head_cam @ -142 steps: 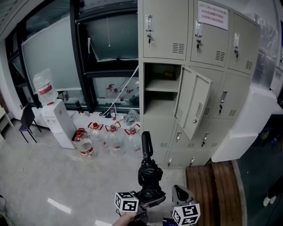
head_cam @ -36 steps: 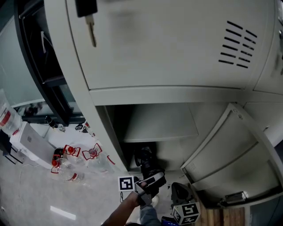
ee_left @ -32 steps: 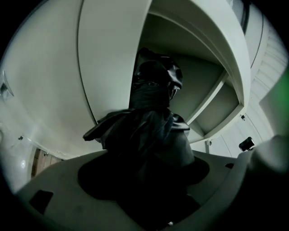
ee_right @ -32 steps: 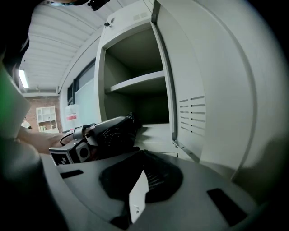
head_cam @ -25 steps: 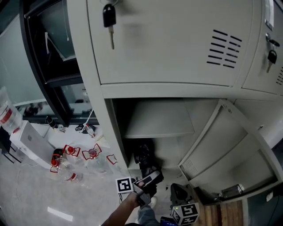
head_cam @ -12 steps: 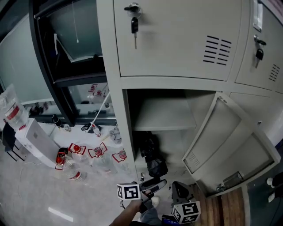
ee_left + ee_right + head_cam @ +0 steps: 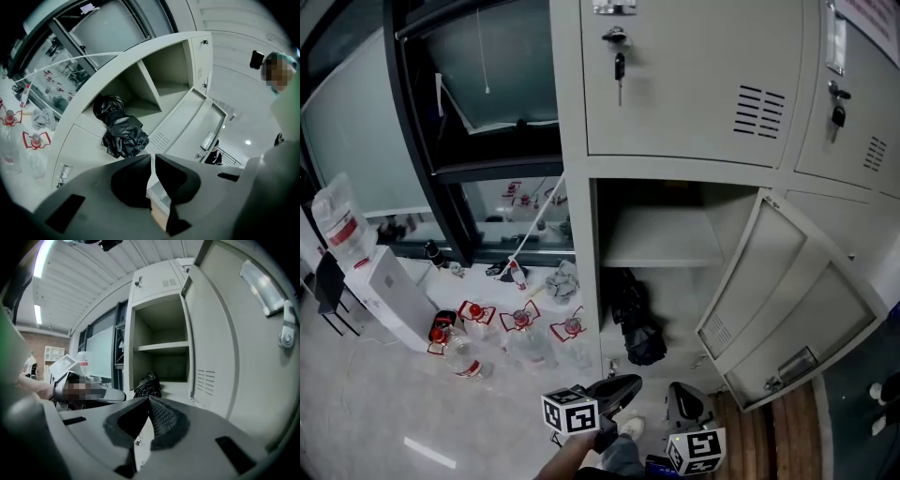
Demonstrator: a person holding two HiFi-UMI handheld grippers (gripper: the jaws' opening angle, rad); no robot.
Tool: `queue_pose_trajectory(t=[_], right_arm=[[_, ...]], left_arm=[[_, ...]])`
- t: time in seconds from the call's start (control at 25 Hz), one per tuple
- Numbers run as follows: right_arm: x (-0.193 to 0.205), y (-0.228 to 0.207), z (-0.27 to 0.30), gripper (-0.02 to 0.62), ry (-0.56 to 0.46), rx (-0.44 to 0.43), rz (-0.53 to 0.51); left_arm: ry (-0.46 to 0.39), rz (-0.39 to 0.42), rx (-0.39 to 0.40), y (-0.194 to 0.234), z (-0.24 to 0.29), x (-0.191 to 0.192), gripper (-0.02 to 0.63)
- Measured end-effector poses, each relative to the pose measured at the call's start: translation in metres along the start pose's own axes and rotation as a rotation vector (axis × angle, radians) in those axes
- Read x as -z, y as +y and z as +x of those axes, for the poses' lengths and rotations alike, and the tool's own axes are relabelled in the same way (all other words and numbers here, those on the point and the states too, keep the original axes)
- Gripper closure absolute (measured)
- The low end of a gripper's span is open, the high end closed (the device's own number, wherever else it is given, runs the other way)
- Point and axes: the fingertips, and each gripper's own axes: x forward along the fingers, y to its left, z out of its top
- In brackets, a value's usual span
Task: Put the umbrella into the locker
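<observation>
The umbrella [image 7: 635,319], folded and black, lies in the open locker [image 7: 579,234], on the floor of the compartment under the shelf [image 7: 661,239], leaning toward the left wall. Its bunched cloth end reaches the front lip and, in the left gripper view, seems to hang a little over it. The door [image 7: 787,300] stands swung wide to the right. The left hand-held gripper [image 7: 153,157] is below and in front of the opening, apart from the umbrella, its jaws closed together with nothing between them. The right hand-held gripper [image 7: 147,401] is low beside it, jaws likewise closed and empty, looking into the compartment. By the look of it the umbrella is in place and the step in hand is to draw clear and perhaps shut the door. To do that well, first check the cloth at the lip: if it overhangs, nudge it deeper with closed jaws so the door cannot pinch it. Then push the door on its outer face near the free edge, slowly, with the other gripper out of its swing.
</observation>
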Motion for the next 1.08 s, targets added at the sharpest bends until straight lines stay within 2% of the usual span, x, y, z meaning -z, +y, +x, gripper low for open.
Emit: queue_pose_trajectory(t=[0.08, 0.28, 0.4, 0.8, 0.92, 1.08], right_arm=[[-0.002, 0.001, -0.004, 0.595, -0.010, 0.009, -0.004], [-0.003, 0.004, -0.007, 0.595, -0.019, 0.007, 0.000], [-0.004, 0.007, -0.008, 0.594, -0.023, 0.001, -0.001], [-0.005, 0.001, -0.013, 0.594, -0.033, 0.024, 0.015], [-0.006, 0.000, -0.012, 0.594, -0.036, 0.014, 0.050], [-0.009, 0.003, -0.011, 0.595, -0.038, 0.004, 0.045]], left_arm=[[-0.027, 0.005, -0.005, -0.003, -0.005, -0.005, 0.572], [-0.090, 0.099, -0.084, 0.000, -0.019, -0.020, 0.578], [-0.111, 0.106, -0.091, 0.000, -0.023, -0.024, 0.578], [-0.117, 0.098, -0.089, 0.000, -0.023, -0.023, 0.583], [-0.089, 0.121, -0.104, 0.001, -0.022, -0.020, 0.583], [-0.057, 0.149, -0.125, 0.005, -0.023, -0.017, 0.583]])
